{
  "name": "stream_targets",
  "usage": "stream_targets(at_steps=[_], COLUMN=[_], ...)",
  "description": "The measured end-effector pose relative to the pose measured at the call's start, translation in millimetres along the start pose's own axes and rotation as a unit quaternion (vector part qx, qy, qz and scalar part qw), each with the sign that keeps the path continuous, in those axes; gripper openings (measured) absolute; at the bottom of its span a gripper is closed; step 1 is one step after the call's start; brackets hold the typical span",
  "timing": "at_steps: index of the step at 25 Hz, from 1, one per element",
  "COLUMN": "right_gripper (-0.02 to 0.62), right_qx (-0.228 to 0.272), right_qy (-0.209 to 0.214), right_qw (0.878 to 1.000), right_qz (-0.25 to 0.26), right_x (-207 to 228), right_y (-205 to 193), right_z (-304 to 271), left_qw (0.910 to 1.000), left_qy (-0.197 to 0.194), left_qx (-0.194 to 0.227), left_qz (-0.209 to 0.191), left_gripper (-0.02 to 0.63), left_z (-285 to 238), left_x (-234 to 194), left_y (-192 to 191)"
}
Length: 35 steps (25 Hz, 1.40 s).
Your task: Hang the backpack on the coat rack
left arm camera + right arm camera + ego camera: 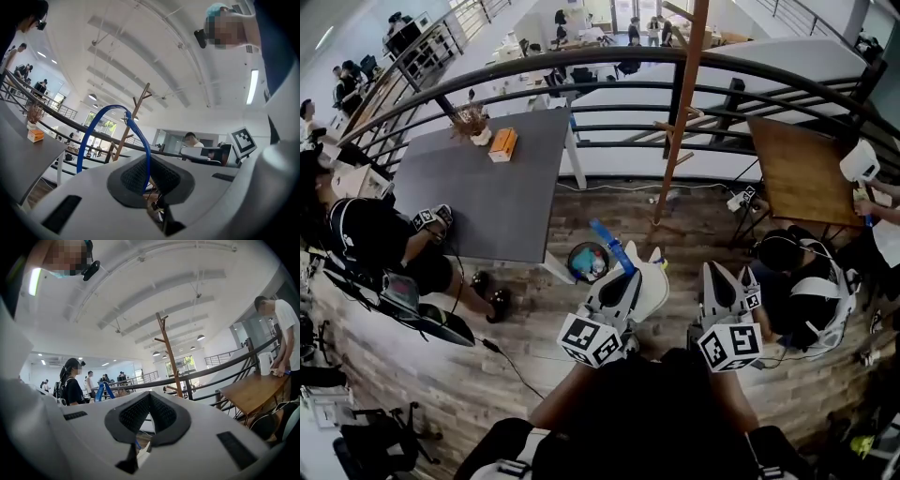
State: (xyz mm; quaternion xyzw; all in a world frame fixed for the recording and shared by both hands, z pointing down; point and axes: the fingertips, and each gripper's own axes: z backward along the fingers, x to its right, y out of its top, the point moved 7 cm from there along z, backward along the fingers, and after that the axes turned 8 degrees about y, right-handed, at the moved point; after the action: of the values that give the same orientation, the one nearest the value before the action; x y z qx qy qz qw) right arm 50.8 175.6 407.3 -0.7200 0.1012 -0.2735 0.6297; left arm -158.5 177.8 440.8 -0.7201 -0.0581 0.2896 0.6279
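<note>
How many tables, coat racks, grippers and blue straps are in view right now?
tables: 2 (grey table, wooden table)
coat rack: 1
grippers: 2 (left gripper, right gripper)
blue strap: 1
total: 6

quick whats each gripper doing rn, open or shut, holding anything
Left gripper: closed on the blue loop.
Right gripper: closed, nothing seen between its jaws.

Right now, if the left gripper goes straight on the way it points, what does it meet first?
Probably the wooden coat rack ahead of the left gripper; depth is unclear.
</note>
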Motion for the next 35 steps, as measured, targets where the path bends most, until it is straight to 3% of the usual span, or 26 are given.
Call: stream_targets(at_steps=[16,35], right_gripper=[0.012,0.012], right_qx=[-0.007,-0.003], right_qy=[0.021,0.045], right_qw=[1.0,0.999], right_qz=[-0.002,-0.011], right_x=[4,68], right_y=[-3,14], right_z=[-20,-62], left_qw=[0.9996,0.9989], left_qy=[0.021,0.021], left_qx=[-0.011,-0.026], left_qz=[0.016,0.033], left_gripper=[0.02,0.02], left_z=[-3,-73], left_x=[-18,-13], left_y=[-8,-16])
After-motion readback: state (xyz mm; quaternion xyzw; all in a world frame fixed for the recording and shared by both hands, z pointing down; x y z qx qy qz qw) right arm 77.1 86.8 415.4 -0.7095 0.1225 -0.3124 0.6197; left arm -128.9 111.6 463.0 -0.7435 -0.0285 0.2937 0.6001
